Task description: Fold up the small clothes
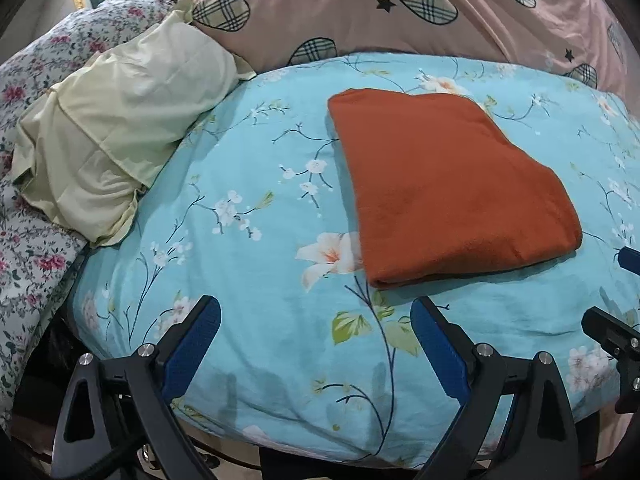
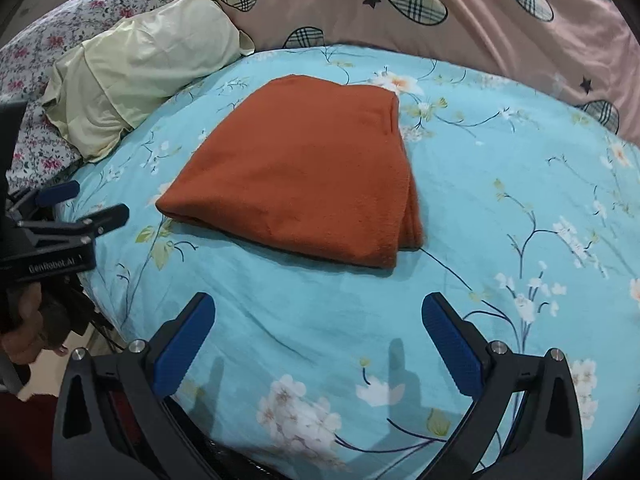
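An orange garment [image 1: 448, 184] [image 2: 304, 176] lies folded into a flat rectangle on the light blue flowered bed sheet [image 1: 248, 264] [image 2: 500, 208]. My left gripper [image 1: 316, 306] is open just short of its near edge, with only sheet between the blue pads. My right gripper [image 2: 319, 300] is open too, a little back from the garment's near right corner, and holds nothing. Neither gripper touches the cloth. In the right wrist view, the left gripper [image 2: 100, 200] sits at the bed's left edge. Part of the right gripper's fingers [image 1: 608, 328] shows at the right in the left wrist view.
A cream pillow [image 1: 120, 128] [image 2: 136, 76] lies at the left of the bed. A pink quilt with plaid hearts [image 1: 420, 8] [image 2: 460, 12] is piled behind. A small-flowered cover [image 1: 36, 264] hangs at the far left. A person's hand [image 2: 24, 336] grips the left tool.
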{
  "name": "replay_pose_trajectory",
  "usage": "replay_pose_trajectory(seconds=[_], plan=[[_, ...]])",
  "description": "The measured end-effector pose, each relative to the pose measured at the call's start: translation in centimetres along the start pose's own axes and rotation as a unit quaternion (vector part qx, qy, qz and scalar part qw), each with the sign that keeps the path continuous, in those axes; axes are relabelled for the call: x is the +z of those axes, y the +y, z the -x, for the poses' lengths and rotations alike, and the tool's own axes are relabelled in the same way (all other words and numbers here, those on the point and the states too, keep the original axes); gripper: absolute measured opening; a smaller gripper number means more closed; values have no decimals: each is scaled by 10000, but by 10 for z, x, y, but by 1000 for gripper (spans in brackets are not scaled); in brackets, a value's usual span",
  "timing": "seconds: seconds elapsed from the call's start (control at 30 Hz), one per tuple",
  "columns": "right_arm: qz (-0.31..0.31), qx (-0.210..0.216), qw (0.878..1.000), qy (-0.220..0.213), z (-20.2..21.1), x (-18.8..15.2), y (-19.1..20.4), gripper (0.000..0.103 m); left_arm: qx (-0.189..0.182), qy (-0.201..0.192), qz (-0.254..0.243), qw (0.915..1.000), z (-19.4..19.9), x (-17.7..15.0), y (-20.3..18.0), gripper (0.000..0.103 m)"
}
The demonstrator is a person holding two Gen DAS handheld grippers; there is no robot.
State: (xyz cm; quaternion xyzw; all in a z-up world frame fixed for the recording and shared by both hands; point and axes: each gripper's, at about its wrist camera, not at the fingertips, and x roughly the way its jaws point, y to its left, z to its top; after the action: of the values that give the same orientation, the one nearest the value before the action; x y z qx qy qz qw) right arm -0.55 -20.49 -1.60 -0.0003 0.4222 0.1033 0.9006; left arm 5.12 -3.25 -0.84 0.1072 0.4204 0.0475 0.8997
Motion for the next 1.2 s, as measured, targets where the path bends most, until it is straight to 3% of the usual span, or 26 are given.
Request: replay_pose_trajectory(seconds=[0.5,1.2], plan=[[-141,96,9999,-15,-4,38,-14,103,-294,-103,10,9995,-1,26,-8,97],[-129,211,9997,-3,-10,49,-20,103,-509,-155,105,9985,-4,33,-5,98]])
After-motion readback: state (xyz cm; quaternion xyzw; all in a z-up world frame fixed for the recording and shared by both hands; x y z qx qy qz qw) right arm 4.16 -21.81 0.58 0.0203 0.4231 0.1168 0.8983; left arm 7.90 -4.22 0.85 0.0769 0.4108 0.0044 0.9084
